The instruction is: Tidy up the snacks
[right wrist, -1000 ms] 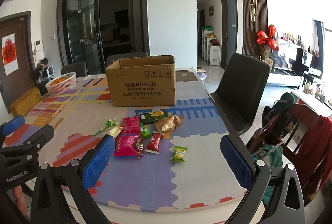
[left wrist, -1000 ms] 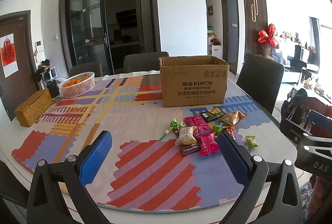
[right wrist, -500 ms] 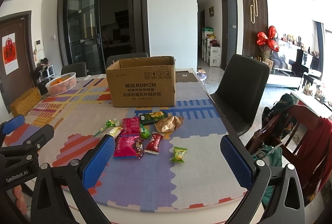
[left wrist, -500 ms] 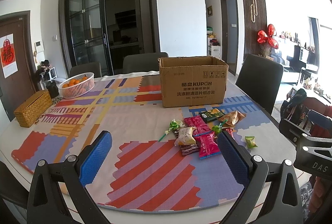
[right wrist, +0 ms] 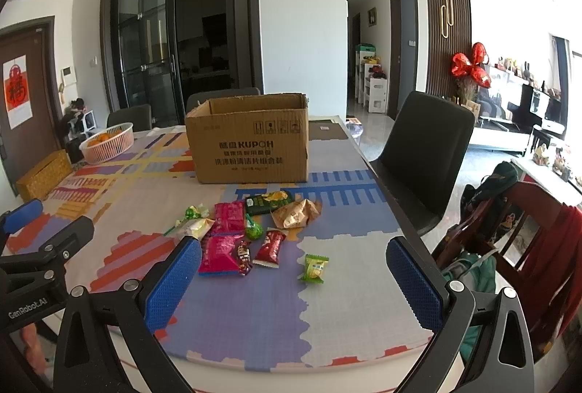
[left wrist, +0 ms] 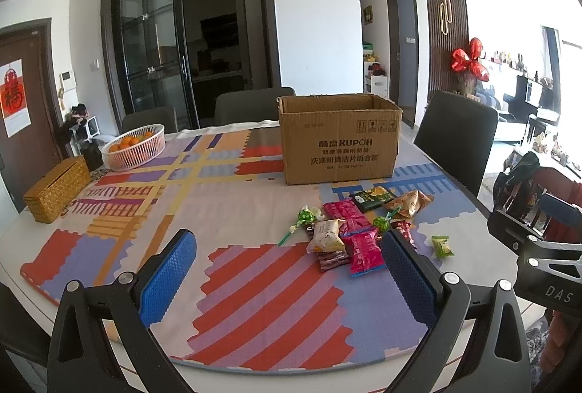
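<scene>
Well apart, small green packet (right wrist: pixel 315 267) lies nearest table edge (right wrist: pixel 291 365).

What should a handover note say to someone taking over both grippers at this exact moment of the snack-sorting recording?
Left gripper: open, empty, held above the near table edge.
Right gripper: open, empty, likewise short of the snacks.
Snacks: all loose on the patterned mat in front of the cardboard box: two pink packs, a dark green pack, a tan crinkled bag, a red bar, and a small green candy lying apart on the right.
Done: nothing visibly moved into the box; its inside is hidden.
Left: pick up every snack.
</scene>
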Motion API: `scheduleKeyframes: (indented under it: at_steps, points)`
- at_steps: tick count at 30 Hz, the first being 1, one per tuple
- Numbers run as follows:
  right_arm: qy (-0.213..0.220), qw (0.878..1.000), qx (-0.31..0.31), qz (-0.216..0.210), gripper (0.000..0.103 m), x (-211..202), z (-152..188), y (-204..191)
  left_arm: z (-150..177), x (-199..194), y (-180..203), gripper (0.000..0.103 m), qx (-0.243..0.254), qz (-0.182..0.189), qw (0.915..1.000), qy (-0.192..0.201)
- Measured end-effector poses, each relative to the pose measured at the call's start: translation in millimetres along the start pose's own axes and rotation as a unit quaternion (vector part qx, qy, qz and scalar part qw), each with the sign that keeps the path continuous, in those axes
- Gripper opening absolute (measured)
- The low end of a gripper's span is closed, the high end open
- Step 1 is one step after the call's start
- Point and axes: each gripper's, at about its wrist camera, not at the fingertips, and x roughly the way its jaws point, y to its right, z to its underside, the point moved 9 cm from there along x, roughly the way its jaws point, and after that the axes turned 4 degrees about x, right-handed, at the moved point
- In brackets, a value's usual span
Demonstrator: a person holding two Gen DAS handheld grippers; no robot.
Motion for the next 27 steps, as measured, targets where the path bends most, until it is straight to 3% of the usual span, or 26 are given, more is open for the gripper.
scheduleKeyframes:
  at_steps: [13, 18, 24, 27]
  points:
    - [-0.047, 0.999, 0.006, 0.002, 0.102, 31, 14, 7, 16, 38, 17, 0.102, 0.018, 0.027, 0.9984, -0.046]
    - [-0.074, 0.997, 0.013, 0.008, 0.102, 54, 23, 16, 21, 60, 33, 0.088, 0.031, 0.053, 0.9957, -0.07]
    - [-0.104, 0.994, 0.025, 0.013, 0.089, 77, 34, 22, 23, 85, 50, 0.079, 0.032, 0.08, 0.9927, -0.085]
    - [-0.109, 0.994, 0.007, 0.027, 0.086, 86, 36, 23, 26, 95, 59, 0.07, 0.039, 0.091, 0.9905, -0.096]
